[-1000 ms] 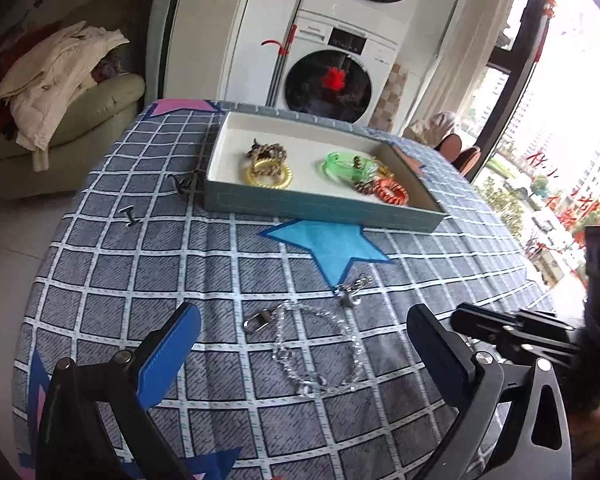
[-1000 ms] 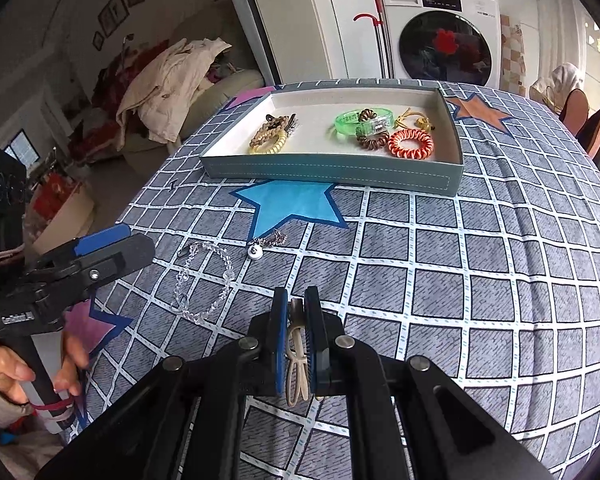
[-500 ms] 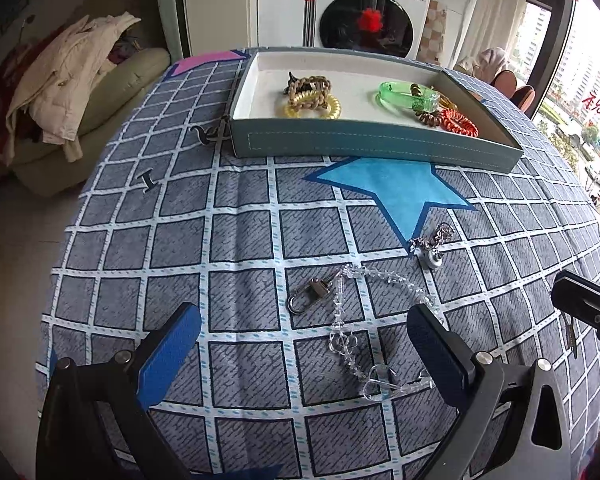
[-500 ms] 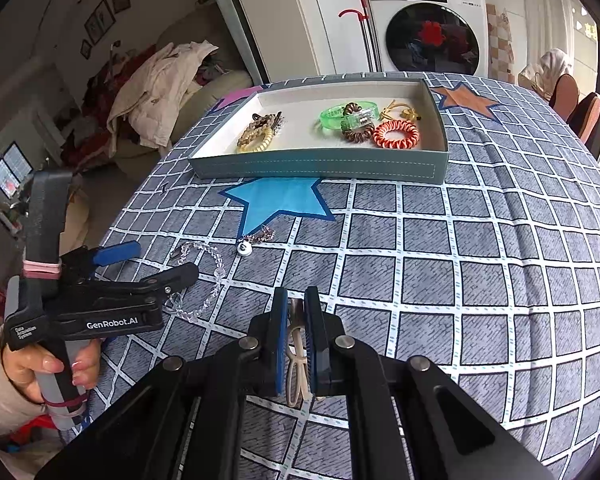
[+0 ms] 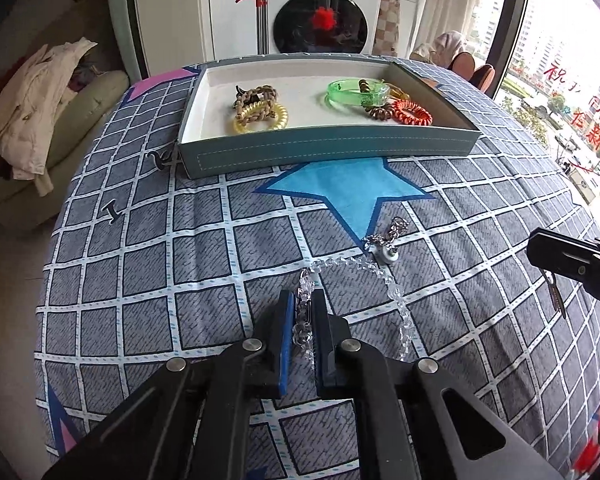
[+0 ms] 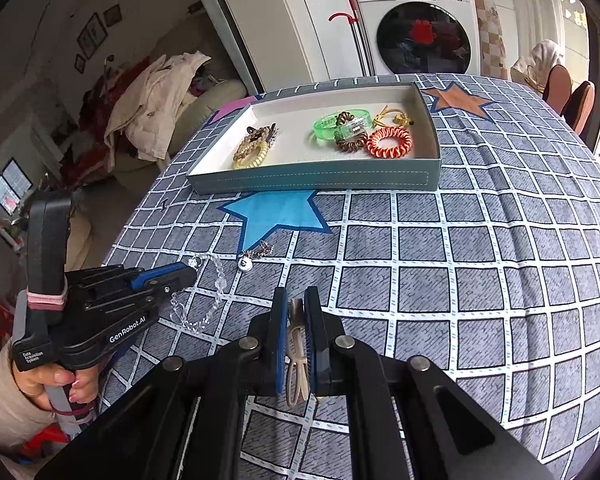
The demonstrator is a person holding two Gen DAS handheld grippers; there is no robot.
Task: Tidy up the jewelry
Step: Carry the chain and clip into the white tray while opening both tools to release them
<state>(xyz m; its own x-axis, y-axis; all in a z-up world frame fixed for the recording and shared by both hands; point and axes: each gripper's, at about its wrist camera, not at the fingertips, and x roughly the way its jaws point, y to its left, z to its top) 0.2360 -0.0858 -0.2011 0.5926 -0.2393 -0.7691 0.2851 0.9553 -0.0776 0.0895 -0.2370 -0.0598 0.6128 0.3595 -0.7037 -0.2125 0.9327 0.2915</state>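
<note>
Clear crystal beads catch the light: the beaded bracelet (image 5: pixel 394 300) lies on the checked tablecloth (image 5: pixel 148 256), near side of the blue star (image 5: pixel 348 188), and the left gripper (image 5: pixel 302 312) has its jaws narrowed right onto the clasp end. That pinched stretch runs away from the camera, then the loop bends right. Part of the chain is hidden between the pads. Beside it sits a small white charm (image 5: pixel 388 255). The right gripper (image 6: pixel 296 322) clamps a beige hair clip (image 6: pixel 297 356), long axis along the fingers, lower end partly hidden. Farther back, the teal tray (image 6: pixel 316 180) holds coil ties and a green bangle (image 6: pixel 340 126).
</note>
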